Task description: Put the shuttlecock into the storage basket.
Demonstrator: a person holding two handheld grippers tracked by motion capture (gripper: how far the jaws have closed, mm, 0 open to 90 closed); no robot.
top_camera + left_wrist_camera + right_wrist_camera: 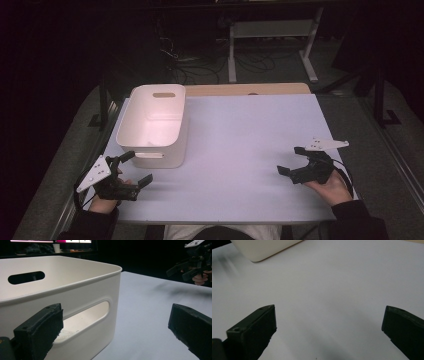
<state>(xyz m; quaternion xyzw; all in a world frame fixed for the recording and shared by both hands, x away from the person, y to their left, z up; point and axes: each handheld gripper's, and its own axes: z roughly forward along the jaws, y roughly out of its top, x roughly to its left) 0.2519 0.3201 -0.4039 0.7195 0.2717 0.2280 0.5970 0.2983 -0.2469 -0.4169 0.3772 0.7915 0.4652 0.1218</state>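
A white plastic bin [154,125] with slot handles stands on the left part of the white table [250,145]; it looks empty from above. My left gripper [136,169] is held open just in front of the bin's near left corner, nothing between its jaws. In the left gripper view the bin's near wall [82,297] with its handle slot is close ahead. My right gripper [292,160] is held open above the table's right front area, nothing in it. In the right gripper view a corner of the bin [262,248] sits at the top left.
Beyond the table's far edge a strip of wooden board [245,89] shows, then a dark floor with cables and a white desk frame [272,35]. The other hand's gripper [193,263] appears at the upper right of the left gripper view.
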